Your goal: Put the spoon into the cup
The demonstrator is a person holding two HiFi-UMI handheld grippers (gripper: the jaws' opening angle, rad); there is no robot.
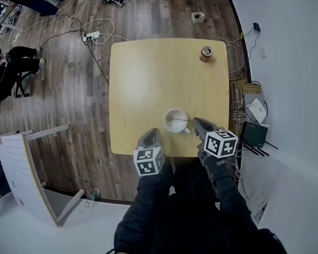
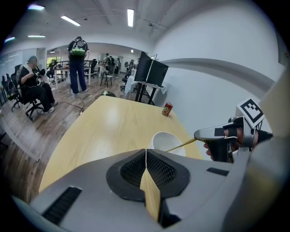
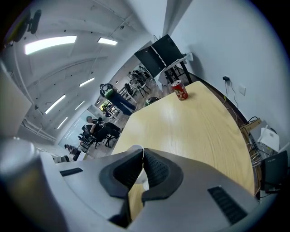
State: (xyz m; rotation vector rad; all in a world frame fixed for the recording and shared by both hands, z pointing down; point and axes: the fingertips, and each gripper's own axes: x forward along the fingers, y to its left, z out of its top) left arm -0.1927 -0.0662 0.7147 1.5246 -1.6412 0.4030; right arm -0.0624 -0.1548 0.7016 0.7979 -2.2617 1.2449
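Two claws are shut, the left claw (image 1: 154, 132) empty, the right claw (image 1: 195, 122) holding the spoon (image 1: 181, 118) over the cup (image 1: 171, 127), so it probably lets go next.

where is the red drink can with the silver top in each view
Head view: the red drink can stands upper right, near the far right corner of the light wooden table.
Left gripper view: just right of centre, by the table's far right edge.
Right gripper view: upper middle, at the table's far end.
Shared landmark: the table, in all three views.
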